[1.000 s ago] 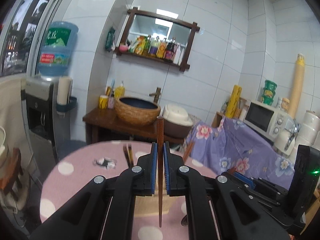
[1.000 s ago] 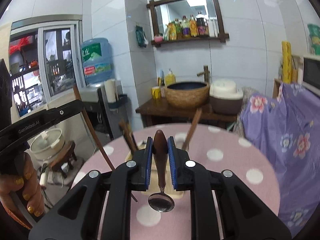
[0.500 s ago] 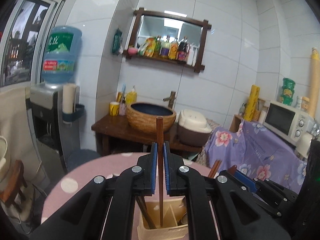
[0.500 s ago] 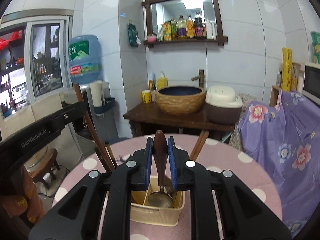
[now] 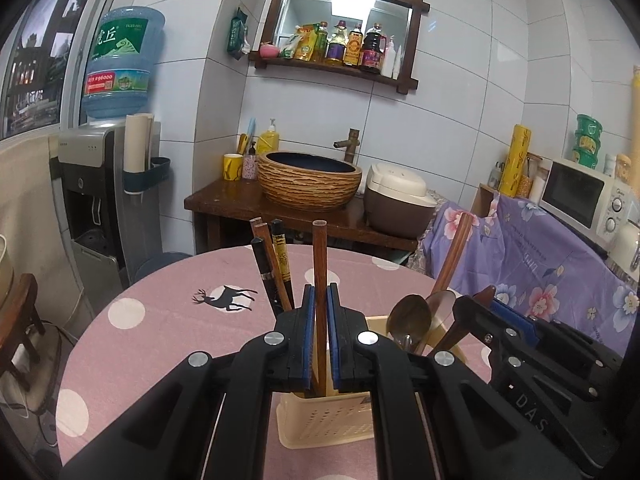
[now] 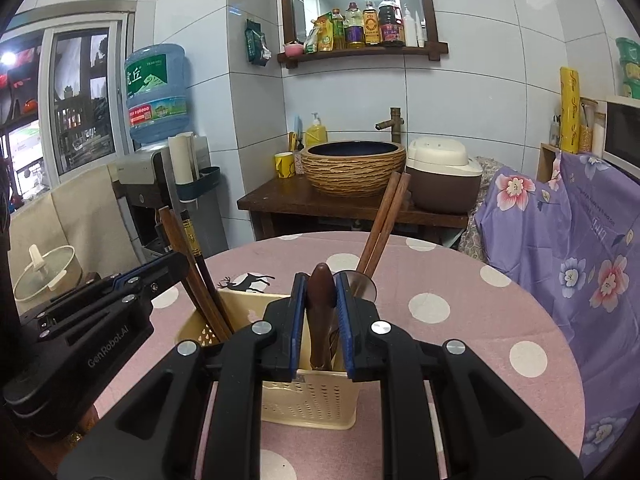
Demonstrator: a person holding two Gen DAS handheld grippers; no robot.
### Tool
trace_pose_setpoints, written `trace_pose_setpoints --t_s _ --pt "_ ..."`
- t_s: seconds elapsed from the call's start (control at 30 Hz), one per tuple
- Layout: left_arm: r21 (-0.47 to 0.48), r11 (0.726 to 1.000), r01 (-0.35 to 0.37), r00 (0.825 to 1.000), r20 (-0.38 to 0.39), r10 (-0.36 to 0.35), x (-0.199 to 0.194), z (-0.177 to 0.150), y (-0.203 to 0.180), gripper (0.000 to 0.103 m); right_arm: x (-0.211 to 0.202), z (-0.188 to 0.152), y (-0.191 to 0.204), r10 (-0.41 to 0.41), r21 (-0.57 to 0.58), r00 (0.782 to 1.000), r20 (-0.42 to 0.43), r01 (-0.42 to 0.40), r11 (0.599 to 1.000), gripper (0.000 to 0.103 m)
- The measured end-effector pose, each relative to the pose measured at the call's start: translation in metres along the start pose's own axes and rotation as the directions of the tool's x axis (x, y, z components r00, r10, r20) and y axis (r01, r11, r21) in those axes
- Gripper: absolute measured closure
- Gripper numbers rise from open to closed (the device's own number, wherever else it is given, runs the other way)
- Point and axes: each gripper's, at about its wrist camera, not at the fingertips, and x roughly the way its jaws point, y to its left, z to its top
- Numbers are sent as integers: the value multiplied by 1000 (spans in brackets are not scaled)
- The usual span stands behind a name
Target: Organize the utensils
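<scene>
Utensils stand in a cream perforated holder [image 5: 328,420] on the pink polka-dot tablecloth [image 5: 160,320], near the table's front edge, with a deer print [image 5: 226,298] on the cloth beyond the holder to its left.

Left of the holder's centre, a dark bundle of chopsticks [image 5: 270,264] leans out of the holder, tilted left. Next, the left gripper [image 5: 319,336] is clenched on a single brown chopstick [image 5: 319,264], held upright with its lower end down inside the holder; the blue pads sit tight against the stick. Right of that, two metal spoon bowls [image 5: 410,320] stick up out of the holder's right side, and a pair of reddish wooden chopsticks [image 5: 454,252] leans right behind them.

From the right wrist view, the holder [image 6: 312,400] shows a divider, with the dark chopsticks [image 6: 188,264] in its left compartment. The right gripper [image 6: 321,320] grasps a wooden-handled spoon [image 6: 321,312], handle tip up, lower part dropping into the holder's middle-right compartment; its bowl is hidden inside. The pads touch the handle on both sides. The reddish chopsticks [image 6: 384,220] lean right just beyond it.

Behind the holder, past the table, a woven basin [image 6: 352,170] and rice cooker [image 6: 442,176] sit on a wooden stand.
</scene>
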Motion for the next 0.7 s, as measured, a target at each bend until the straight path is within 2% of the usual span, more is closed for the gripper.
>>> trace_pose_setpoints --t_s 0.03,0.07,0.1,0.17,0.2,0.23,0.27,0.3,0.37,0.43,0.5,0.57,0.7 --pt "-2 1000 -1 1000 6 1 -3 1 0 96 -2 0 -2 -1 6 1000 10 1 1000 85" --pt "-4 1000 1 1000 13 -1 -5 2 1 96 -5 0 -4 6 9 1000 20 -6 1000 78" --pt "-4 1000 7 1000 15 -7 -9 2 1 93 -10 -1 -4 11 11 999 33 -11 1000 62" --pt "-6 1000 15 1000 27 -15 -19 1 2 74 -23 -3 -5 -9 6 998 69 9 1000 42" --pt "-7 1000 11 999 39 -11 -26 -1 3 50 -29 -5 -6 -22 1 996 83 22 1000 42" --pt "-11 1000 7 998 59 -6 -35 -5 6 37 -38 -8 -6 -39 -8 995 97 40 999 41" --pt "-17 1000 3 997 80 -1 -43 -10 9 35 -46 -12 -6 -49 -16 994 102 51 999 39" --pt "-21 1000 -3 996 92 5 -52 -17 13 32 -55 -19 -7 -58 -22 993 105 61 998 28" --pt "-18 1000 3 996 85 -2 -63 -32 18 22 -69 -35 -9 -73 -30 992 103 77 997 14" --pt "-2 1000 0 997 83 0 -76 -55 25 9 -83 -57 -11 -88 -58 993 84 93 994 13" --pt "22 999 -31 996 87 29 -91 -78 32 5 -95 -85 -13 -116 -79 992 56 120 990 7" --pt "26 998 -63 995 81 61 -105 -100 40 5 -108 -112 -18 -134 -65 991 26 135 989 6" --pt "-58 996 -75 996 35 77 -134 -140 57 5 -129 -169 -22 -100 12 993 -67 101 995 6"
